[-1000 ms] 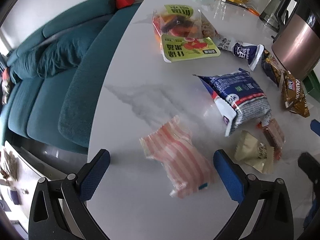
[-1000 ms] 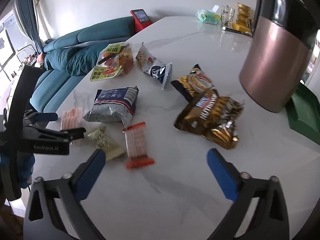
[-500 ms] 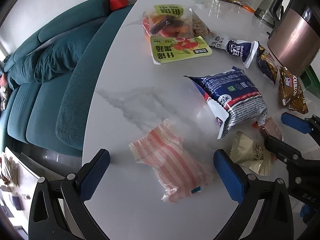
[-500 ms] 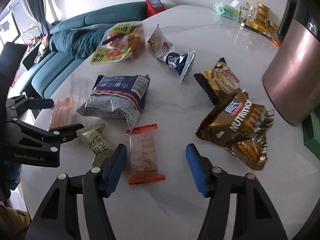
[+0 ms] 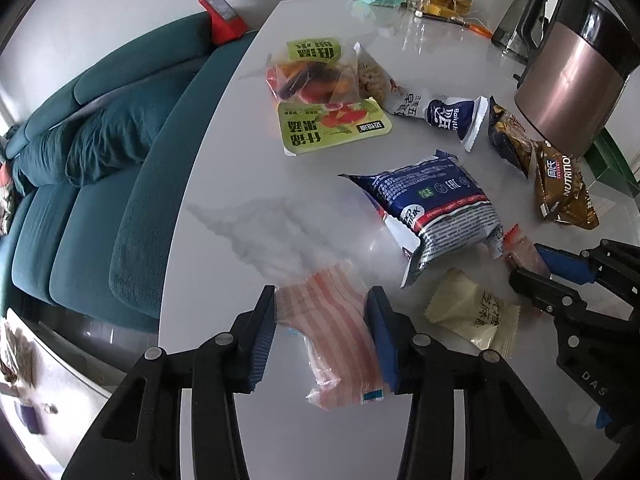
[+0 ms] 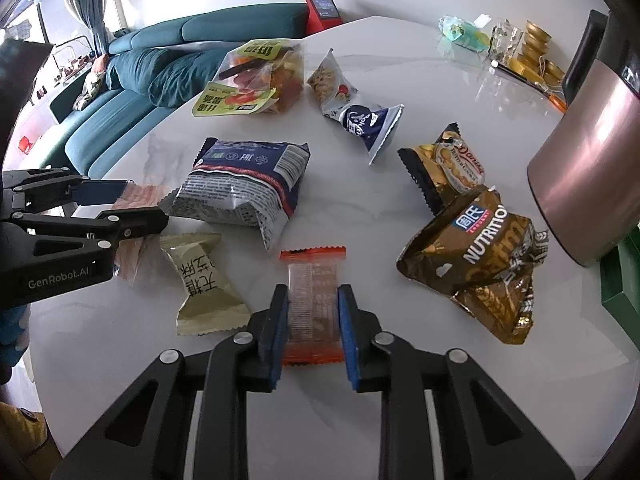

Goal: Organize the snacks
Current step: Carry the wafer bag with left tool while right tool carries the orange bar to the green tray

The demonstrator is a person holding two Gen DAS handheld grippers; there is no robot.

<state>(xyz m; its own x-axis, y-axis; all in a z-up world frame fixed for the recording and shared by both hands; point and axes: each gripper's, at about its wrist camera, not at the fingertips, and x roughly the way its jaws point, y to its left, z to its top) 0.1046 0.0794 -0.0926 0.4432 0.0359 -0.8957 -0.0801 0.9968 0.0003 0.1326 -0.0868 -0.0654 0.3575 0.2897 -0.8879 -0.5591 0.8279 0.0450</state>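
Near the worktop's (image 6: 400, 420) front edge, both sets of fingers had just been closing: the left gripper (image 5: 322, 334) clenched across the striped packet (image 5: 336, 344), the right gripper (image 6: 313, 326) across the orange-ended wafer (image 6: 313, 304), each lying lengthwise between them.

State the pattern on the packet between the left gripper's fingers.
Pink and white stripes on the packet, clearest from the left wrist.

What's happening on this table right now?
A person is sorting snacks on a white marble table with a handheld gripper in each hand. The left gripper has just closed on a pink striped packet; the right gripper has just closed on a small orange-edged clear packet. Both packets still look to be lying on the table. The other snack bags lie untouched, including a blue bag and a gold bag.
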